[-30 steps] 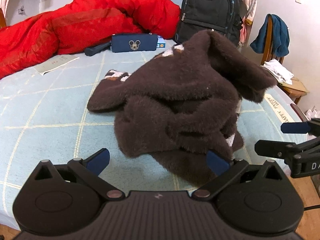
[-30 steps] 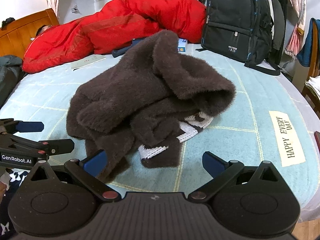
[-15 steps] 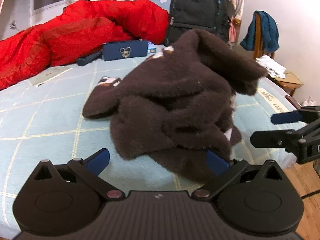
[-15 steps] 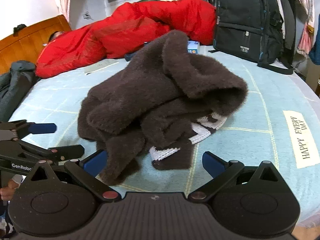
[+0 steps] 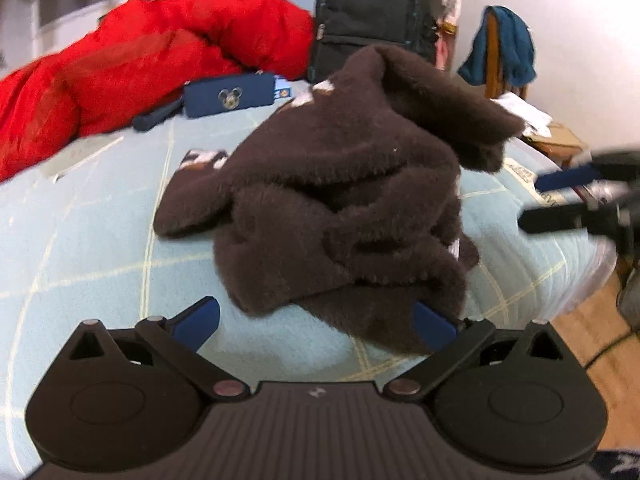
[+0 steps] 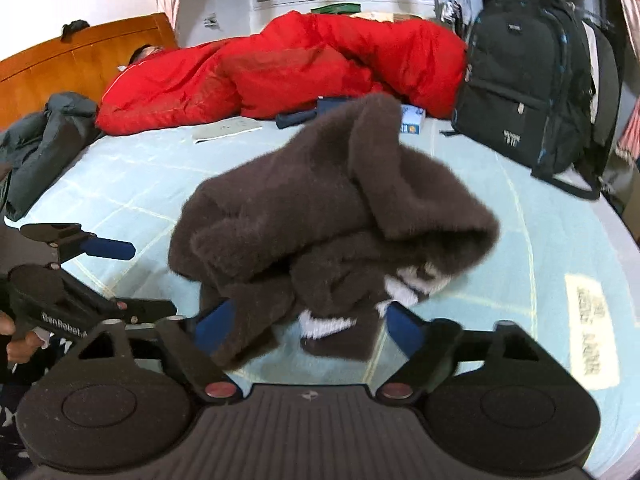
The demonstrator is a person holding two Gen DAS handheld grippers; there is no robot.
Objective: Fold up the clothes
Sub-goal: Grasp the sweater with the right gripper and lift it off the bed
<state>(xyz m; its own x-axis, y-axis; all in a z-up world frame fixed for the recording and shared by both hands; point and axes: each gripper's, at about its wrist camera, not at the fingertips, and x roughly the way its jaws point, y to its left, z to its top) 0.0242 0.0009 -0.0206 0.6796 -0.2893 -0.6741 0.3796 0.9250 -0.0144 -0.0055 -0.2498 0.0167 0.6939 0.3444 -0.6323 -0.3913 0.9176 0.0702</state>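
So there's a fluffy dark brown sweater [image 5: 344,200] dumped in a crumpled heap on the light blue bed [image 5: 92,240], close to the near edge, with some white-striped trim poking out underneath. The left gripper [image 5: 316,318] has its fingers spread wide, nothing clamped, though the sweater's hem hangs right up against its right finger. The right gripper [image 6: 308,322] is closing its fingers in, with the sweater's lower folds sitting between them, but the pads aren't pressing on it. Toward the far edge of the bed: a red sleeping bag [image 6: 288,68], a black backpack [image 6: 528,80] and a navy pouch [image 5: 230,94].
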